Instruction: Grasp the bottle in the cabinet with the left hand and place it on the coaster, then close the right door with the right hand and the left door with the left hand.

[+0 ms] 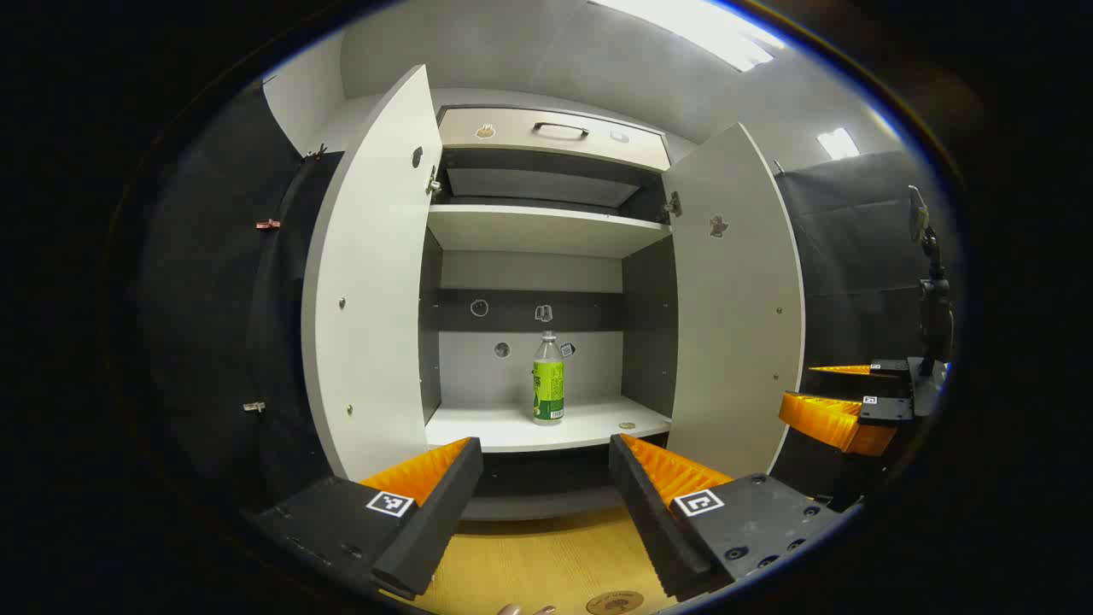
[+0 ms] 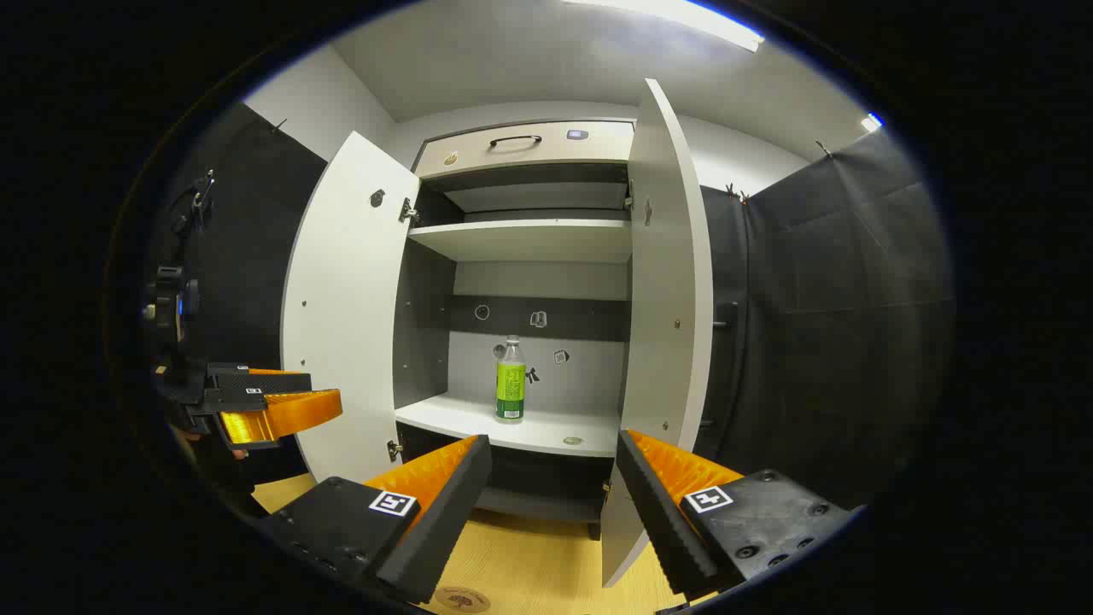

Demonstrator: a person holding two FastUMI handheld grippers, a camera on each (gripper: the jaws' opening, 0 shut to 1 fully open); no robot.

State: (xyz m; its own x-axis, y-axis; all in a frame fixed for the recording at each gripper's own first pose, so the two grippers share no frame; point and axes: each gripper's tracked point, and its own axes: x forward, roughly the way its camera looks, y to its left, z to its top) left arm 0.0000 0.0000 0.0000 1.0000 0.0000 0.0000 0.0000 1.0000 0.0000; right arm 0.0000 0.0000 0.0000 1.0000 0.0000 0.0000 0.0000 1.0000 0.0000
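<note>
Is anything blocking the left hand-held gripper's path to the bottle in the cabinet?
Nothing visible: both doors stand open, the bottle stands alone on the shelf, and the left hand-held gripper, fingers apart, faces it.

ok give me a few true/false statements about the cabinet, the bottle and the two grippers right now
1. Both cabinet doors stand open. True: the left door and the right door are swung wide.
2. The bottle lies on its side. False: it stands upright on the lower shelf.
3. The left gripper holds the bottle. False: its jaws are open and short of the cabinet.
4. The right gripper is open. True: nothing sits between its jaws.
5. The drawer above the shelves has a handle. True.
6. The bottle stands on the coaster. False: the coaster lies on the wooden surface below.
</note>
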